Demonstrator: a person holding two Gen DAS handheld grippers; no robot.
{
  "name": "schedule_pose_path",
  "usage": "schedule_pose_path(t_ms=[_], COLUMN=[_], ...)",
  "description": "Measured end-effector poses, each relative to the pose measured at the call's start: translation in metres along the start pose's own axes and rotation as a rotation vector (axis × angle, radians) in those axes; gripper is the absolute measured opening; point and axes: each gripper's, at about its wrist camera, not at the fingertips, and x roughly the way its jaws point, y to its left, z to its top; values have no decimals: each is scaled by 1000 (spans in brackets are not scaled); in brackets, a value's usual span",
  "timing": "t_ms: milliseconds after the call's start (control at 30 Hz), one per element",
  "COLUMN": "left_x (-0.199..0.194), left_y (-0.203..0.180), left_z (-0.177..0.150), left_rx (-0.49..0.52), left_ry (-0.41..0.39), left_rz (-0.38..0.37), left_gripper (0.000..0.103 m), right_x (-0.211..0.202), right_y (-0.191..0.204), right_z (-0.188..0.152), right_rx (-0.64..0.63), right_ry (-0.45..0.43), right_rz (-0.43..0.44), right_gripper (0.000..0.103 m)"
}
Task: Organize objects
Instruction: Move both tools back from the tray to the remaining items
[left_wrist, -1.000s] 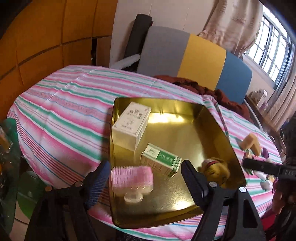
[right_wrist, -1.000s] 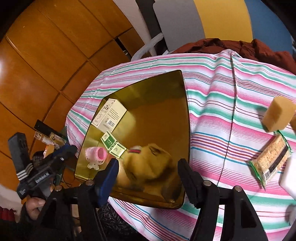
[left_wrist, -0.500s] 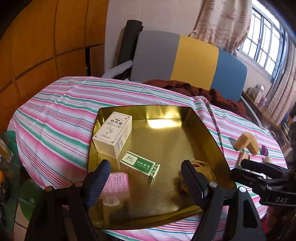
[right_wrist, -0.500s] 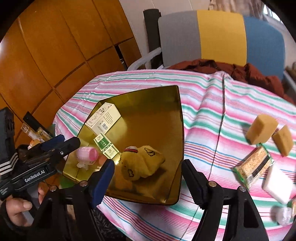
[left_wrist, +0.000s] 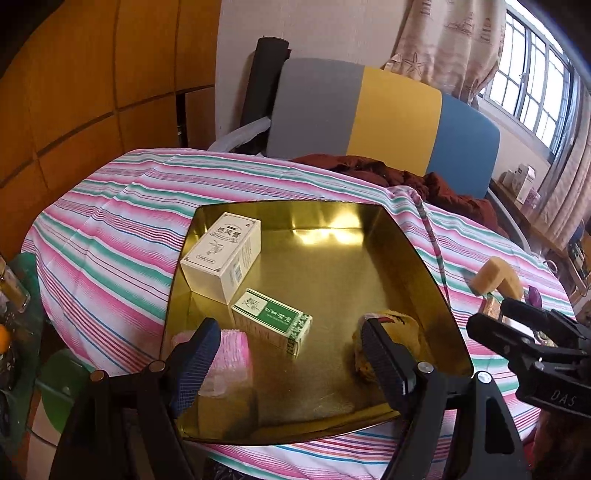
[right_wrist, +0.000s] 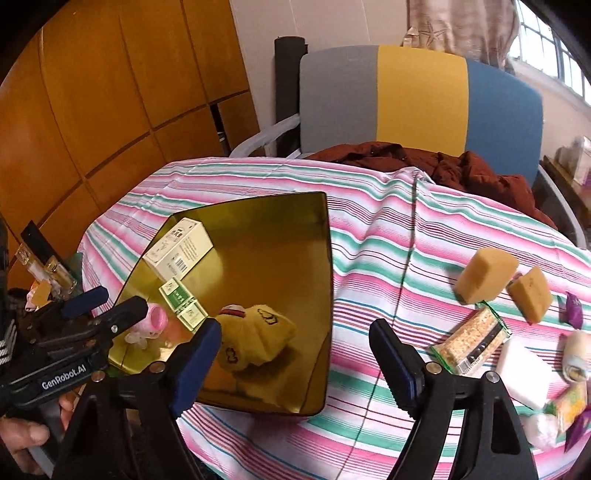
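— While my jaws are spread wide, where do the things lie?

— Both pairs stand apart and clamp nothing. My left gripper (left_wrist: 288, 354) hangs over the near edge of the gold tray (left_wrist: 417, 258), which sits on the counter (left_wrist: 110, 221) with its striped cloth. Between these jaws, a little further in, I see the green box (left_wrist: 271, 317) lying flat. Behind it, in the far left corner of the tray, lies the white box (left_wrist: 221, 254). The pink item (left_wrist: 231, 354) is partly hidden behind the left finger, and the yellow plush toy (left_wrist: 388, 332) is partly hidden behind the right finger.

— And your right gripper?

— My right gripper (right_wrist: 295, 363) is over the near right corner of the tray (right_wrist: 317, 277). The yellow plush toy (right_wrist: 255, 338) lies inside the tray just beside the left finger of this gripper, not between the jaws. Between them I see only the tray rim and the cloth.

— What stays outside the tray?

— On the counter, right of my right jaws: two sponge blocks (right_wrist: 484, 275), a snack bar (right_wrist: 471, 341), a white block (right_wrist: 524, 373) and some small wrapped things at the edge that I cannot tell exactly. The snack bar touches the white block.
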Motion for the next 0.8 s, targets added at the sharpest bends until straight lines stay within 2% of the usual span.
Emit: schedule_pose_path(t_ms=[467,567,800], left_x=[2,0,-5], left_y=[-20,-28,-58], left_z=[0,2,9], left_rx=[59,82,153], left_ry=[5,8,4], left_rz=[-52,-71,-180], left_gripper=[80,80,80], right_x=[-3,-9,-31], right_y=[-35,-53,-117], right_z=[-10,-11,-18], right_rx=[62,82,152], right_ry=[18,17,16], right_rz=[-35,-61,-172], right_gripper=[87,87,91])
